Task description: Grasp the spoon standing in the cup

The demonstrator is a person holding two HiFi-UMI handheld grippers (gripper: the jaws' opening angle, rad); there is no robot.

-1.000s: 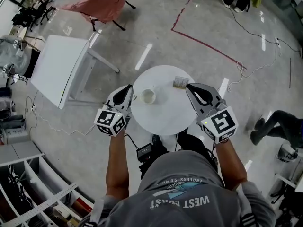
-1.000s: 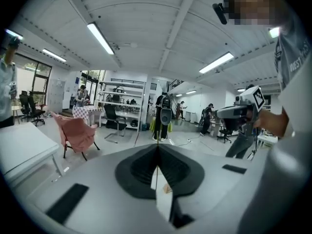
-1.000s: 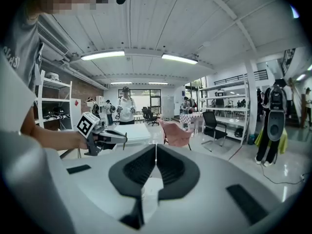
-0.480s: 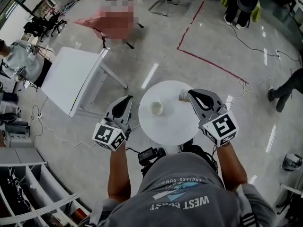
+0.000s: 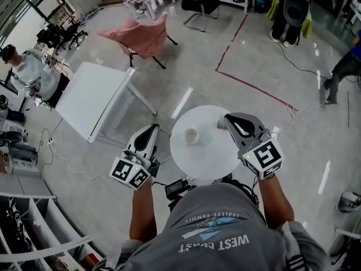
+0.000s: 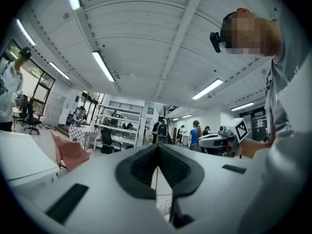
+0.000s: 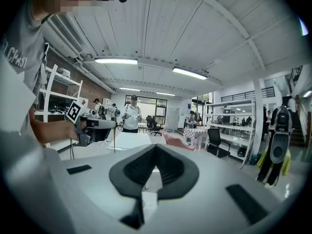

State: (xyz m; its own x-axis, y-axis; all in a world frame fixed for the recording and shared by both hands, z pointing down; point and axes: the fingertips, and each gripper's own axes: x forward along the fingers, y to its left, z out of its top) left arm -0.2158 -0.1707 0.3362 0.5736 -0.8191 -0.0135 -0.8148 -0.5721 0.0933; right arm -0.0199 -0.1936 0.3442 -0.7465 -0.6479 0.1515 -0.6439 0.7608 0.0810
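left gripper (image 5: 152, 131): jaws together, empty
right gripper (image 5: 231, 120): jaws together, empty
cup (image 5: 192, 135): on the round table (image 5: 211, 158) between them; we made out no spoon
change: both had risen; grasp unstarted

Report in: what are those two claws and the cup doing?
Left gripper, right gripper: both shut, empty. Small white cup on round white table, untouched; spoon too small to see. Nothing blocks it.
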